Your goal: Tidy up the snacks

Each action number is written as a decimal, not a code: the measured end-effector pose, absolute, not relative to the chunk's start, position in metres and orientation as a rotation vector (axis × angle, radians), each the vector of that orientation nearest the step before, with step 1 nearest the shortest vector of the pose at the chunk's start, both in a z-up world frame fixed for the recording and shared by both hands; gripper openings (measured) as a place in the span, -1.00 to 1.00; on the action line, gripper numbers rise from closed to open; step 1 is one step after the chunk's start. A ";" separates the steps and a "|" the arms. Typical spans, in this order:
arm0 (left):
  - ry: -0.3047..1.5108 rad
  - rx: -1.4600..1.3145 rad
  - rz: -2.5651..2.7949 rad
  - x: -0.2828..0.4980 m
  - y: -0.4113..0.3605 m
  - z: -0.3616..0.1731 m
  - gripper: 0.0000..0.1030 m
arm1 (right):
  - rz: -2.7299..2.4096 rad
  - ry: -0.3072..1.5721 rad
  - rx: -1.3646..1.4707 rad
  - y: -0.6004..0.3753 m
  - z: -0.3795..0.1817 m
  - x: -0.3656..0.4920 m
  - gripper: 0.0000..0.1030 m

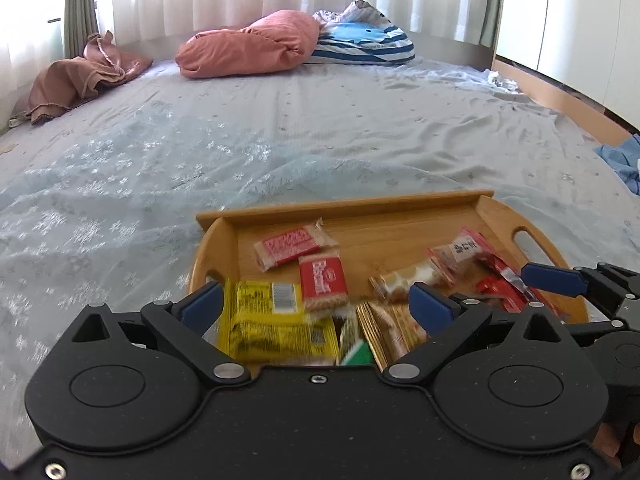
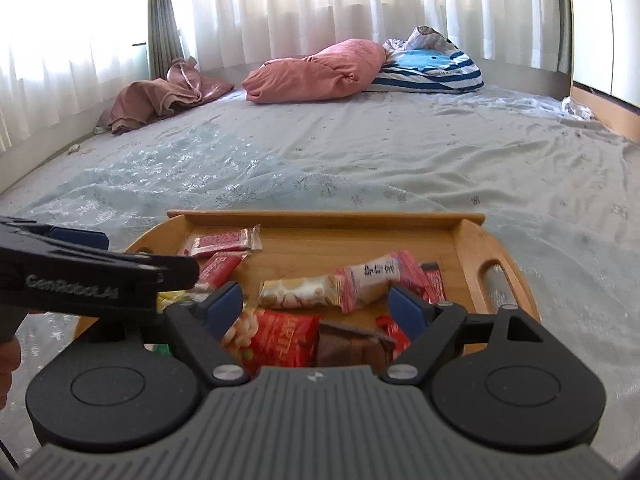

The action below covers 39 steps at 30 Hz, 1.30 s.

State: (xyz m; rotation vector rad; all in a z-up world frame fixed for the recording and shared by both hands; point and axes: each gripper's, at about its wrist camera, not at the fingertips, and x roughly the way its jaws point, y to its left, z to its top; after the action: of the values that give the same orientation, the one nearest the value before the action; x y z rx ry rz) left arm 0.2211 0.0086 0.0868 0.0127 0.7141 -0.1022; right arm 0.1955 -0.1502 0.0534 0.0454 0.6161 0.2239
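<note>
Between picks: left gripper [image 1: 316,300] and right gripper [image 2: 314,304] jaws spread, nothing pinched, above tray [image 1: 344,205]; next, choose packet, descend, centre between jaws

left tool [image 1: 316,304] open, right tool [image 2: 316,306] open

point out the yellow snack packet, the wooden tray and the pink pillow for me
yellow snack packet [image 1: 276,322], left wrist view, its middle.
wooden tray [image 2: 320,215], right wrist view, far rim.
pink pillow [image 1: 244,46], left wrist view, its middle.
</note>
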 end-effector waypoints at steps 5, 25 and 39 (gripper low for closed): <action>0.668 0.024 -0.102 0.182 0.008 0.089 0.93 | 0.225 0.612 0.049 -0.153 0.053 0.169 0.76; 0.760 -0.023 0.040 0.095 0.018 0.011 0.95 | 0.140 0.657 -0.087 -0.156 -0.005 0.089 0.83; 0.732 -0.019 0.067 0.095 0.014 0.003 1.00 | 0.137 0.665 -0.054 -0.161 -0.012 0.091 0.97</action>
State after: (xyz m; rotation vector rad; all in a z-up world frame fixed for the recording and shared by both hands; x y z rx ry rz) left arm 0.0946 0.0139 0.0030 -0.0191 0.7320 0.0666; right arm 0.0911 -0.1612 -0.0116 -0.0545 0.6650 0.1366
